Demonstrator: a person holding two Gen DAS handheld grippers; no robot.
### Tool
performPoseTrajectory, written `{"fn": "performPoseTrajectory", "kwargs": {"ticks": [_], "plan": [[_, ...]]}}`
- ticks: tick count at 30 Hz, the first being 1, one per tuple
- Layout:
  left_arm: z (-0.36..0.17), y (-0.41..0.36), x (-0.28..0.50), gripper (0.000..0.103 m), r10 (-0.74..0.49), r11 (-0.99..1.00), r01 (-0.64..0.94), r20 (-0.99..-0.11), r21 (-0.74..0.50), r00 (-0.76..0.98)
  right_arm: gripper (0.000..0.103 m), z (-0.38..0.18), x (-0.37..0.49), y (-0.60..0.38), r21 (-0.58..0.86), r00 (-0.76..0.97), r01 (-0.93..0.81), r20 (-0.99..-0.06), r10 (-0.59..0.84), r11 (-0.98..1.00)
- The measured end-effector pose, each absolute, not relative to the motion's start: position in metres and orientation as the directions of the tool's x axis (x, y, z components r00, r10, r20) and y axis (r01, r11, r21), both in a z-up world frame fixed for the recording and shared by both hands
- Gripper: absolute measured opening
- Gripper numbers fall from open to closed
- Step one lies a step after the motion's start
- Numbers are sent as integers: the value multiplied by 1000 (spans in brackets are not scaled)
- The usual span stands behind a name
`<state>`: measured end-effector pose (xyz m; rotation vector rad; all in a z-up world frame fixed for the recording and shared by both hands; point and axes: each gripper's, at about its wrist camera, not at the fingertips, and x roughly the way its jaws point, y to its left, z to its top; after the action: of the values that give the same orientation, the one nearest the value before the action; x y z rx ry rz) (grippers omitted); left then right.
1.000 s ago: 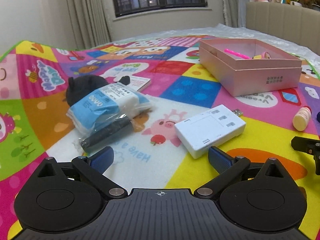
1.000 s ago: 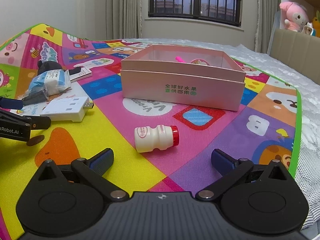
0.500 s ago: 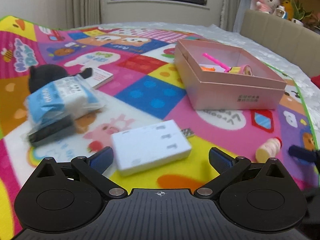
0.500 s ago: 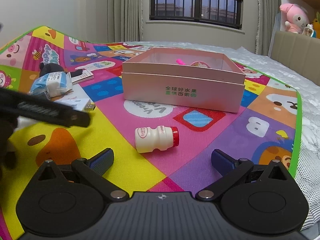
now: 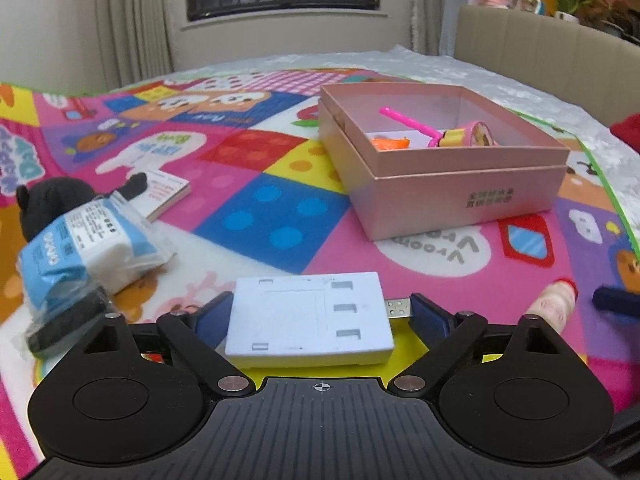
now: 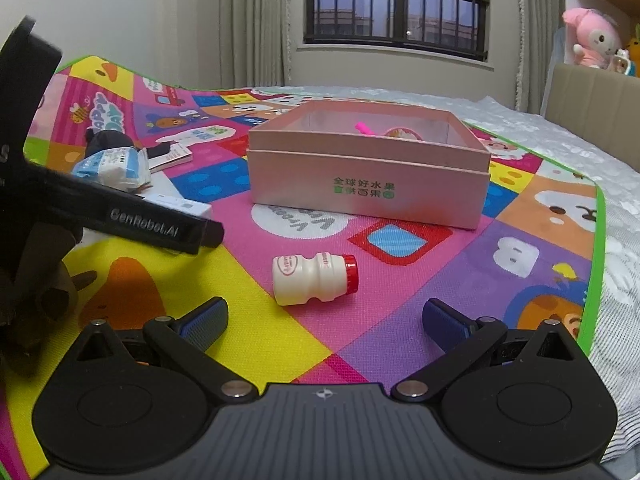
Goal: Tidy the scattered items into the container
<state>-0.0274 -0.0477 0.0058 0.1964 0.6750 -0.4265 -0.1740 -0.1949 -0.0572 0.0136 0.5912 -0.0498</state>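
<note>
L gripper (image 5: pixel 320 316): 1 white USB hub (image 5: pixel 308 316) lies flat btwn its blue pads; jaws have just been closing in on it. L pad looks at the hub's edge, R pad sits by the USB plug, firm contact not clear, so not yet a sure grasp.

R gripper (image 6: pixel 324 324): released, jaws wide, nothing btwn them. 1 small yogurt bottle (image 6: pixel 314 278) w/ red cap lies on its side just ahead.

1 pink box (image 5: pixel 448 172) ahead-right of L gripper, well apart. Inside: 1 pink stick toy (image 5: pixel 412 124), 1 orange piece (image 5: pixel 390 143).

Left of L gripper: 1 tissue pack (image 5: pixel 86 248) in plastic, 1 black plush (image 5: pixel 44 204) behind it, 1 small booklet (image 5: pixel 166 192). All on the play mat (image 5: pixel 280 216) on the bed.
</note>
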Motion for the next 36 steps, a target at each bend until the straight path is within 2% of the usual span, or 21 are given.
{"fn": "performPoseTrajectory", "kwargs": {"ticks": [5,7,11,13,14,19,28,32,36], "plan": [[15,-20,-50,95,-360,887,462,-628,-1,690,101,-38,-176,-195,-27,846,0,-534,-15,1000],[18,-11,-61,95,-385,880,474,-628,-30,676,84,-34,-169,-195,-38,840,-4,-542,-18,999],[20,2,-78,95,-430,868,489,-624,-86,653,64,-38,-149,-193,-43,798,-13,-602,-15,999],[20,5,-87,95,-443,860,502,-620,-90,647,45,-41,-144,-191,-46,781,-14,-624,-18,999],[20,6,-90,95,-448,857,508,-619,-91,646,42,-40,-146,-190,-48,781,-12,-624,-21,999],[23,8,-101,95,-478,843,526,-610,-115,632,42,-22,-167,-183,-100,798,-15,-601,-49,995],[47,-19,-106,95,-541,794,602,-553,-85,634,42,20,-212,-222,-70,812,2,-582,-42,998],[68,-50,-84,95,-571,772,633,-494,-51,656,42,52,-214,-251,-17,878,70,-474,-69,997],[95,-89,-50,95,-604,762,646,-386,-27,697,42,95,-188,-282,85,933,84,-357,-48,993]]}}
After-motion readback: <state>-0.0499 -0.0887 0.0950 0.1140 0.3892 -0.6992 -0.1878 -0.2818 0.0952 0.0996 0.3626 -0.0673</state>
